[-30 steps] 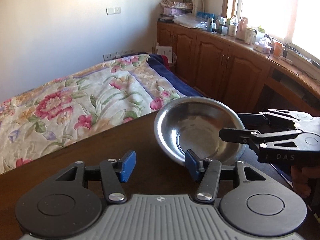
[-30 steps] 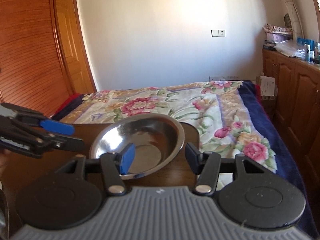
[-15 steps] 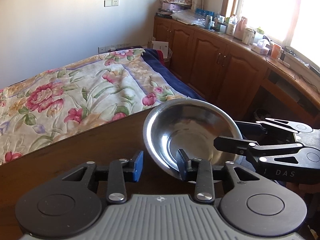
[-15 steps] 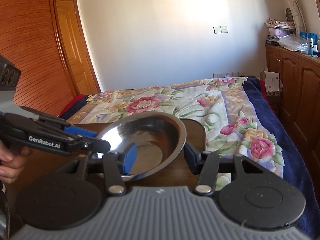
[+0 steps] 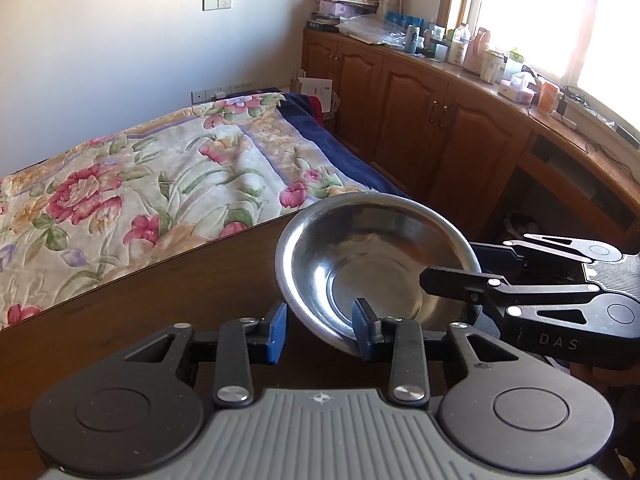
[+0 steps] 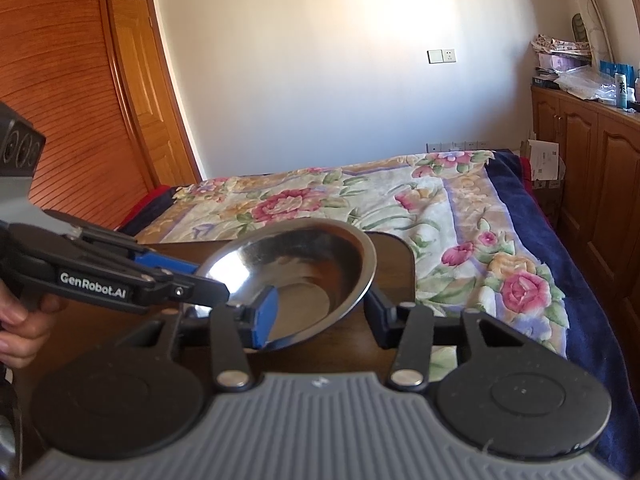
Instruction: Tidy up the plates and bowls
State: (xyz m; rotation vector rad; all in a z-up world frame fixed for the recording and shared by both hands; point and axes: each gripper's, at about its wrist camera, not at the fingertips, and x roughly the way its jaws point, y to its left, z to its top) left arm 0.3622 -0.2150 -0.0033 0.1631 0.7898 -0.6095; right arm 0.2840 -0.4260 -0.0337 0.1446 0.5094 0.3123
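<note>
**A:** What do I have in front of me, biggest thing first?

**B:** The bed with its flowered cover fills the far side, beyond the table's far edge. Along the window wall I see the wooden cabinets, their top crowded with bottles and boxes. Then the dark wooden table under both my tools.

**A:** And the bowl?

**B:** The steel bowl is at the table's far right corner, tilted, its open side turned toward my left camera. I cannot tell whether its base touches the wood.

**A:** The left gripper?

**B:** My left gripper has its jaws apart. The bowl's near rim sits between the blue pads; the right pad is inside the bowl against the wall, the left pad just outside and not pressing on it.

**A:** The right gripper?

**B:** My right gripper is spread wide too. Its left pad lies inside the bowl, the right finger just beyond the outer rim, so the rim is straddled, not clamped. From that camera I also see the left gripper reaching in at the bowl's left side, and the hand holding it.
</note>
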